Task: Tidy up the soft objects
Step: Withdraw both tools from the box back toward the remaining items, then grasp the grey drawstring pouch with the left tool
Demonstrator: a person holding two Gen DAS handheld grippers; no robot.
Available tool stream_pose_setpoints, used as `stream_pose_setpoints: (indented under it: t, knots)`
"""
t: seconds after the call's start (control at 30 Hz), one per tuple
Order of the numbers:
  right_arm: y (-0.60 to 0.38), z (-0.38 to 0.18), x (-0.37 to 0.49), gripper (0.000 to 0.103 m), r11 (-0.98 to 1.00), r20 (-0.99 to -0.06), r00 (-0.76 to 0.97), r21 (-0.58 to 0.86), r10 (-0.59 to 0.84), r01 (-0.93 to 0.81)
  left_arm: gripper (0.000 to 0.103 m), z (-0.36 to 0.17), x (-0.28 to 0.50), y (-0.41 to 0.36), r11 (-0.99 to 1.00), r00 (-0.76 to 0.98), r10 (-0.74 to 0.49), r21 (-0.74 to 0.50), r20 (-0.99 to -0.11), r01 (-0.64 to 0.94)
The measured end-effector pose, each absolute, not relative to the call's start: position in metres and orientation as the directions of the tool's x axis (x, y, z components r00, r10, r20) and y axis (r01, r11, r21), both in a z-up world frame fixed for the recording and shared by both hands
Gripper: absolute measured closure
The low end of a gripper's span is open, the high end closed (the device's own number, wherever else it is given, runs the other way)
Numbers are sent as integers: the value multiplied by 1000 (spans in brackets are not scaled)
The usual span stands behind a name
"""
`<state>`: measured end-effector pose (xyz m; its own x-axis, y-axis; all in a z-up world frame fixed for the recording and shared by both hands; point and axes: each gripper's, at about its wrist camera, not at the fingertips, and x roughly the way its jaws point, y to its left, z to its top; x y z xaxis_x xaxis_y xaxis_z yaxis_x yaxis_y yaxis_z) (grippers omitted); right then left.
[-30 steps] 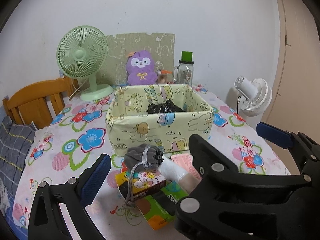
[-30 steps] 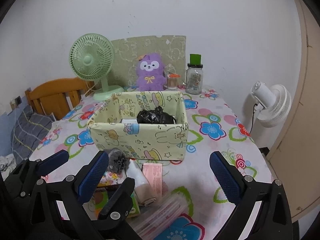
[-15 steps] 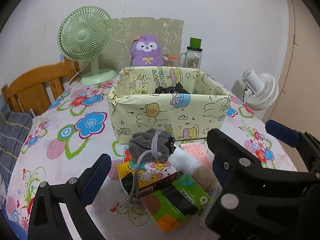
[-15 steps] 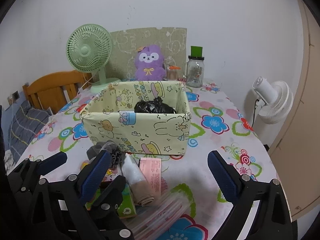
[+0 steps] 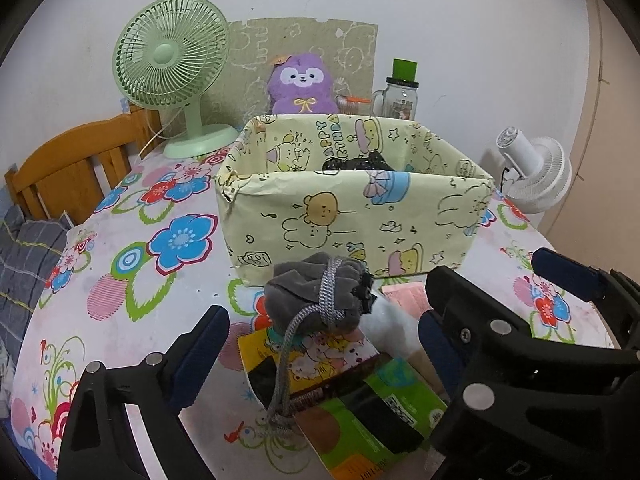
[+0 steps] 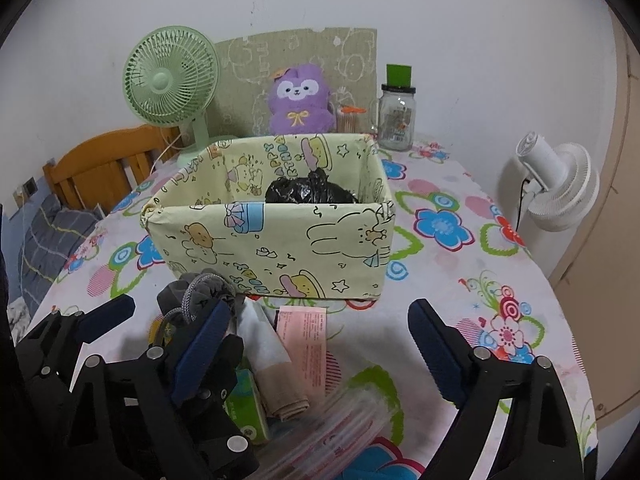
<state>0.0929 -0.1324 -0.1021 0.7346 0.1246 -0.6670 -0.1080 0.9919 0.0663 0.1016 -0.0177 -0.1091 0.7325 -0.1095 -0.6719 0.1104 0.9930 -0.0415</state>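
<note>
both tools over the pile of soft things, at the near edge of the surface

we held the left tool (image 5: 316,356) spread, its jaws having just been closing, with the grey drawstring pouch (image 5: 316,300) between them but not pinched. the right tool (image 6: 320,344) was spread too, jaws just closing, over the white roll (image 6: 264,336) and pink packet (image 6: 306,340), touching neither. the pouch sat atop the printed packets (image 5: 344,392), just in front of the yellow cartoon box (image 5: 356,224) at mid-surface; a black bag (image 6: 310,192) lay inside the box. a green fan (image 5: 172,56) and purple plush (image 5: 302,84) stood at the far edge.
</note>
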Motion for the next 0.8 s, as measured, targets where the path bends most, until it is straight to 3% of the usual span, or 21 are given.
stream_pose_setpoints:
  t: [0.6, 0.73, 0.8]
  knots:
    - [-135, -113, 116, 12, 993, -705, 699, 83, 117, -82, 22, -119, 128, -19, 993, 709, -107, -40, -697, 111]
    - [-136, -114, 119, 12, 993, -706, 698, 84, 117, -81, 28, -119, 130, -19, 993, 710, -106, -42, -696, 107]
    - [-135, -113, 119, 12, 993, -705, 700, 81, 117, -85, 36, -119, 130, -19, 993, 712, -108, -43, -694, 109]
